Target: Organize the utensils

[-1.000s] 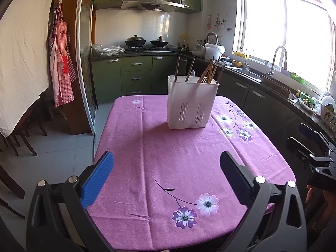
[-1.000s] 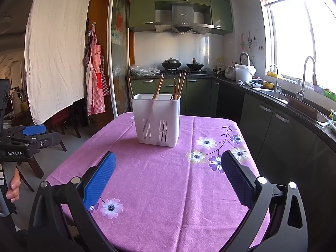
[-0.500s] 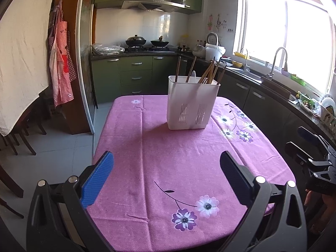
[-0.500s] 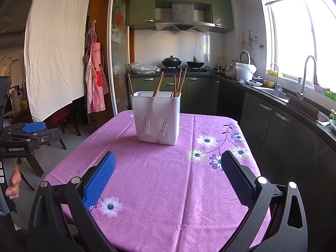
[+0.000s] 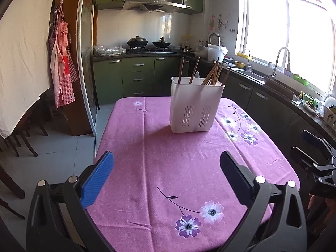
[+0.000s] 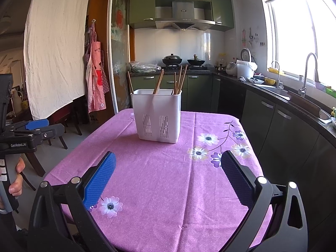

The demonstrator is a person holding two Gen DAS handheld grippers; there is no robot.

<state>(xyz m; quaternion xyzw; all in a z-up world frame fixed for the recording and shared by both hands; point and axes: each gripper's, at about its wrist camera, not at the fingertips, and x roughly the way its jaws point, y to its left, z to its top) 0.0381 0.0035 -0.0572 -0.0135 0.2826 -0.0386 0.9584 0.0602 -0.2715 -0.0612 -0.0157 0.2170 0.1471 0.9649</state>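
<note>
1. We see the left gripper [image 5: 166,178] held low over the near edge of the table [image 5: 147,147], jaws spread wide, nothing between the blue pads [image 5: 97,176].
2. We see the right gripper [image 6: 168,176] the same way: wide apart, empty, over the near end of the pink floral tablecloth [image 6: 168,178].
3. The white utensil holder [image 5: 195,107] stands upright toward the far end of the table, well apart from both grippers.
4. Wooden chopsticks [image 5: 212,73] lean inside the holder, tips sticking above the rim; a white handle [image 5: 196,76] also pokes up, we can't tell what utensil.
5. From the right wrist view the holder [image 6: 157,115] shows slotted vents low on its front wall, chopsticks [image 6: 179,79] fanned out on top.
6. In that view we see the left gripper's body at far left, gripped by a hand [image 6: 15,180].
7. No loose utensils visible on the cloth.
8. Background: green cabinets [image 6: 199,88], two woks on the stove [image 6: 182,59], sink faucet [image 6: 306,71] under the window.
</note>
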